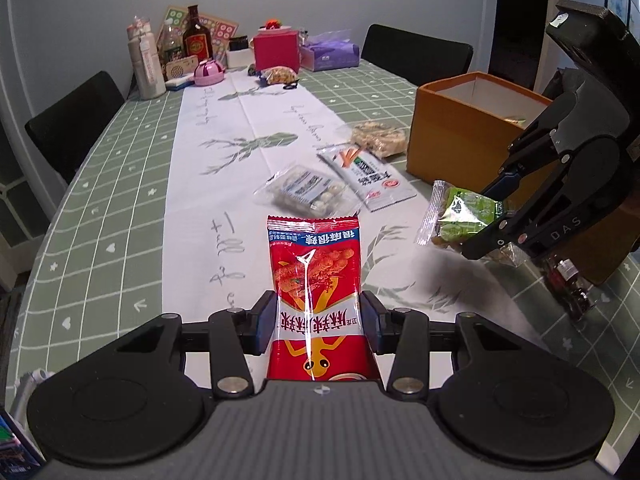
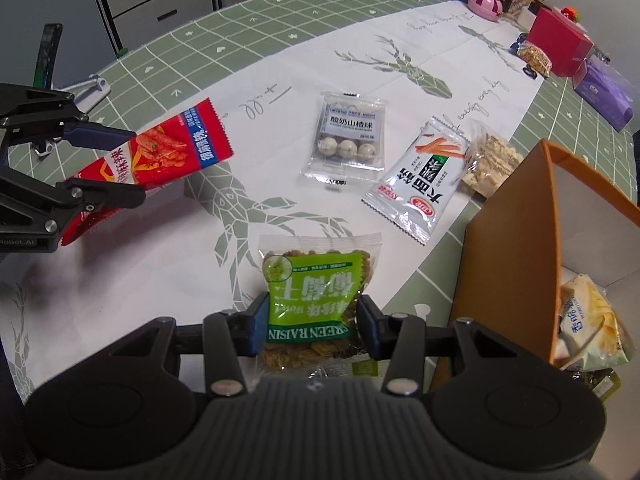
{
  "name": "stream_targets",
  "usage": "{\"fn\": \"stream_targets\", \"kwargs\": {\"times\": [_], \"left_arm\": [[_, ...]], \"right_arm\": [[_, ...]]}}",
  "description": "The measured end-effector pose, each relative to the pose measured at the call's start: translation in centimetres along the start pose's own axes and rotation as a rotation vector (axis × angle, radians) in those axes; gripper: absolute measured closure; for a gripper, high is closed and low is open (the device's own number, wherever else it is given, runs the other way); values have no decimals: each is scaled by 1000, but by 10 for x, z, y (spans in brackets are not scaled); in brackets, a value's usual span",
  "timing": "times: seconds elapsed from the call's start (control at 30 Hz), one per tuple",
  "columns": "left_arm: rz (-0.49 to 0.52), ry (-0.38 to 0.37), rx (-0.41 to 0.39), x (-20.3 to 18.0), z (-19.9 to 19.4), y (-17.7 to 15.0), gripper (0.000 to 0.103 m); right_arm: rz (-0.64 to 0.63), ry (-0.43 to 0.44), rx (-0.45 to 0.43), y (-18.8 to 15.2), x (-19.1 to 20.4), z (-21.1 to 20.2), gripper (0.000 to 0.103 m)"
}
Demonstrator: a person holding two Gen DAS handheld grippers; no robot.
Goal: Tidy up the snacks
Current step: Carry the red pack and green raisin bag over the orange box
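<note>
My left gripper (image 1: 319,322) is shut on a red spicy snack packet (image 1: 314,272) and holds it above the table; it also shows in the right wrist view (image 2: 160,156). My right gripper (image 2: 312,326) is shut on a green raisin packet (image 2: 316,292), held above the table just left of the orange box (image 2: 516,240); that packet also shows in the left wrist view (image 1: 464,216). On the white runner lie a clear packet of white balls (image 2: 346,138), a white carrot-print packet (image 2: 420,178) and a clear packet of pale crumbly snack (image 2: 490,160).
The orange box (image 1: 460,132) holds a pale yellow snack bag (image 2: 592,328). At the table's far end stand bottles (image 1: 196,38), a pink box (image 1: 276,50), a purple tissue pack (image 1: 330,54) and a pink lidded pot (image 1: 210,72). Black chairs (image 1: 416,54) ring the table.
</note>
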State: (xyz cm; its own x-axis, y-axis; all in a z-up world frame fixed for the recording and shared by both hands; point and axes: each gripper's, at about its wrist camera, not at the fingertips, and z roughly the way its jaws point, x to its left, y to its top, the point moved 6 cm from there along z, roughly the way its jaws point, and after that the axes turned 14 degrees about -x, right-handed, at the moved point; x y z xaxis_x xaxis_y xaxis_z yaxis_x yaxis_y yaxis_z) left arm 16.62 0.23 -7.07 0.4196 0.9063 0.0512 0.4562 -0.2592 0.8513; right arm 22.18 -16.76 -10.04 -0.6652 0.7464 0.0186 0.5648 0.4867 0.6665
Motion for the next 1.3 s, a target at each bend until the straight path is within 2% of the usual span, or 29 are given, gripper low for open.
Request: {"fn": "stream_targets", "kwargs": {"times": [0.43, 0.73, 1.13, 1.3], "left_arm": [[117, -55, -94, -48, 0, 65, 53], [238, -133, -179, -110, 2, 116, 53], [325, -251, -214, -188, 19, 146, 53], [333, -297, -200, -217, 34, 150, 53]], "right_arm": [[63, -76, -182, 16, -24, -70, 58], [110, -156, -294, 22, -50, -121, 58], [260, -281, -377, -14, -102, -175, 58], [339, -359, -361, -34, -124, -184, 58]]}}
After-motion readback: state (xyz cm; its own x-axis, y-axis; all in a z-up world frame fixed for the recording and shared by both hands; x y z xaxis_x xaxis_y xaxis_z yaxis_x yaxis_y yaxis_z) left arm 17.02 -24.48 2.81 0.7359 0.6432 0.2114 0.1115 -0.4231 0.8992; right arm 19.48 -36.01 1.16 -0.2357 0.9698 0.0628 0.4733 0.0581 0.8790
